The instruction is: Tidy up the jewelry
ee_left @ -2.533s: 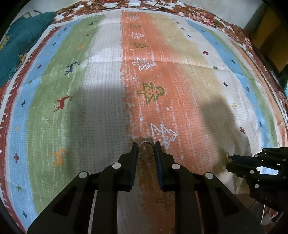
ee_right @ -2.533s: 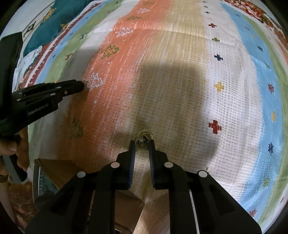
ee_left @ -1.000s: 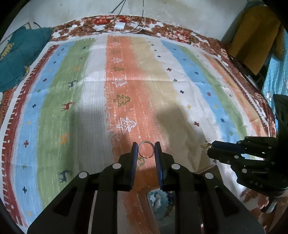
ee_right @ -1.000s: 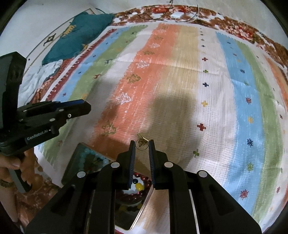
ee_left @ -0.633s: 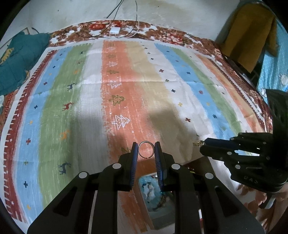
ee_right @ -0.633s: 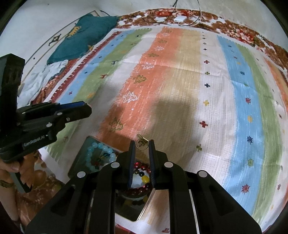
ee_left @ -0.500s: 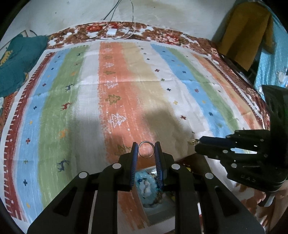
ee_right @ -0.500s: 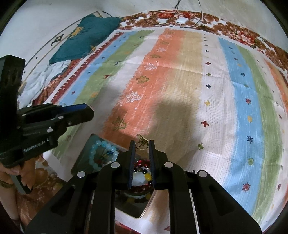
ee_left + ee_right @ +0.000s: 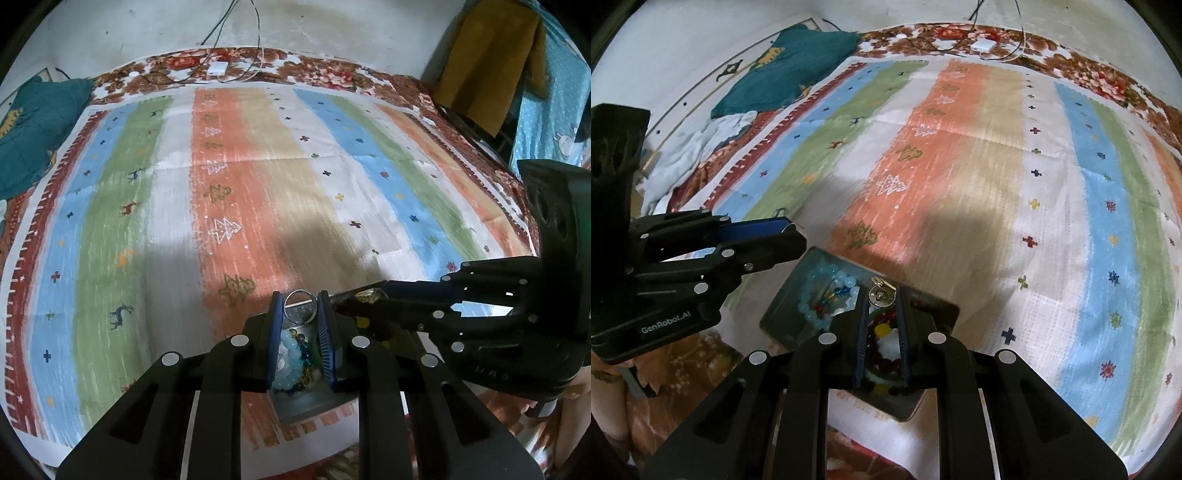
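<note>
Left tongs (image 9: 300,304): jaws drawn narrow and clamped on a plain silver ring (image 9: 300,303), pinched upright between the blue pads at the very tips.
Right tongs (image 9: 882,295): jaws narrow as well, gripping a small gold earring (image 9: 882,291) at the tips; part of the piece stuck out above the pads. In the left wrist view the same gold piece (image 9: 369,295) showed at the end of the right tongs (image 9: 369,296), which reached in from the right.
Jewelry tray (image 9: 775,312): a dark, shallow rectangular tray at the near edge of the striped cloth, directly under both sets of tongs.
Tray contents: a pale blue bead bracelet (image 9: 827,291) lay in the left part with small coloured beads inside its loop; dark red beads (image 9: 882,363) with a yellow one showed between the right jaws, lower down.
Position of ring and earring: both were held over the tray and not resting in it; whether either touched the tray could not be told.
Striped cloth (image 9: 258,184): bands of blue, green, white, orange and tan with tree and deer figures, spread over a floral bed cover.
Far edge: a white charger (image 9: 217,68) with trailing cables lay near the wall.
Left side: a teal cloth (image 9: 790,62) lay bunched beyond the stripes.
</note>
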Tool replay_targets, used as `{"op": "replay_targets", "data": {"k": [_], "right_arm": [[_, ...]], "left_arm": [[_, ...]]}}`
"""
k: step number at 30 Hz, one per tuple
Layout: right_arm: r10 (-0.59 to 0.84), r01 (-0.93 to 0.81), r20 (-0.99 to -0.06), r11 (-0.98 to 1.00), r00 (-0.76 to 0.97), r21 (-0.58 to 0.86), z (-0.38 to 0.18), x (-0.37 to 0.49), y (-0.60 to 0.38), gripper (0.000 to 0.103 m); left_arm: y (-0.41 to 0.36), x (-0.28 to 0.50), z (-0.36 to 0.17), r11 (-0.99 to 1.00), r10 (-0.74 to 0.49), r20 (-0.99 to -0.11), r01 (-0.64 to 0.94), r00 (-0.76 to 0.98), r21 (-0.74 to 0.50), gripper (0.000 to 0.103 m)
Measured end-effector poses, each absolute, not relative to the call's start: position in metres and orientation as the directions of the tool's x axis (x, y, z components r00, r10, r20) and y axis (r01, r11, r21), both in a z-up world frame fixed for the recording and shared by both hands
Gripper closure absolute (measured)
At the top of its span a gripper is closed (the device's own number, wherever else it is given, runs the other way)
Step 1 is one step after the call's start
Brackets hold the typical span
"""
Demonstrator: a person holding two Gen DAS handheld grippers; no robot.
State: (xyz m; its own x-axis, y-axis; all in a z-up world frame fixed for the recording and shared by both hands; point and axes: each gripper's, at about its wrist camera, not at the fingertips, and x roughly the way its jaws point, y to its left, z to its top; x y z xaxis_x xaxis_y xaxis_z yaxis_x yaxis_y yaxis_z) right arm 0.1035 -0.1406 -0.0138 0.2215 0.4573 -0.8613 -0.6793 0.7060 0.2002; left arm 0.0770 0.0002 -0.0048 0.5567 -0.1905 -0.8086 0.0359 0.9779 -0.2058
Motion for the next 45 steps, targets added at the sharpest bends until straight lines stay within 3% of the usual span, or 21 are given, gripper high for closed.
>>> {"op": "replay_targets", "data": {"k": [11,13,15,16,17,20,25,31,38,45], "right_arm": [[0.455,-0.702,-0.868,0.684,0.199,0.197,-0.018,0.091,-0.139,0.087],[0.458,-0.704,-0.868,0.681,0.193,0.203,-0.019,0.090,-0.139,0.087],[0.452,-0.710,-0.871,0.678,0.195,0.192,-0.020,0.087,-0.140,0.077],[0.451,-0.709,-0.869,0.680,0.205,0.186,-0.020,0.086,-0.142,0.061],[0.449,-0.712,-0.867,0.680,0.217,0.175,-0.019,0.084,-0.142,0.057],[0.449,-0.708,-0.860,0.688,0.242,0.160,-0.016,0.082,-0.148,0.055],[0.441,-0.690,-0.847,0.712,0.297,0.129,-0.011,0.081,-0.159,0.044],[0.462,-0.668,-0.829,0.729,0.316,0.151,-0.006,0.079,-0.173,0.035],[0.454,-0.675,-0.821,0.728,0.347,0.117,-0.005,0.066,-0.183,0.016],[0.479,-0.659,-0.792,0.740,0.379,0.132,0.000,0.057,-0.196,0.011]], "left_arm": [[-0.007,0.069,-0.011,0.979,-0.186,-0.820,0.028,0.541,-0.203,0.085],[-0.005,0.069,-0.013,0.978,-0.189,-0.823,0.023,0.535,-0.209,0.079],[-0.003,0.068,-0.012,0.977,-0.189,-0.823,0.014,0.536,-0.215,0.070],[-0.001,0.068,-0.012,0.977,-0.183,-0.822,0.005,0.539,-0.215,0.064],[0.001,0.066,-0.012,0.976,-0.178,-0.822,-0.007,0.541,-0.216,0.062],[0.003,0.060,-0.013,0.978,-0.164,-0.825,-0.018,0.541,-0.207,0.055],[0.003,0.052,-0.013,0.982,-0.143,-0.822,-0.026,0.551,-0.188,0.027],[0.006,0.044,-0.013,0.983,-0.122,-0.821,-0.045,0.558,-0.177,0.015],[0.006,0.032,-0.013,0.984,-0.116,-0.817,-0.046,0.565,-0.171,0.008],[-0.001,0.017,-0.009,0.985,-0.124,-0.795,-0.023,0.594,-0.170,0.006]]}}
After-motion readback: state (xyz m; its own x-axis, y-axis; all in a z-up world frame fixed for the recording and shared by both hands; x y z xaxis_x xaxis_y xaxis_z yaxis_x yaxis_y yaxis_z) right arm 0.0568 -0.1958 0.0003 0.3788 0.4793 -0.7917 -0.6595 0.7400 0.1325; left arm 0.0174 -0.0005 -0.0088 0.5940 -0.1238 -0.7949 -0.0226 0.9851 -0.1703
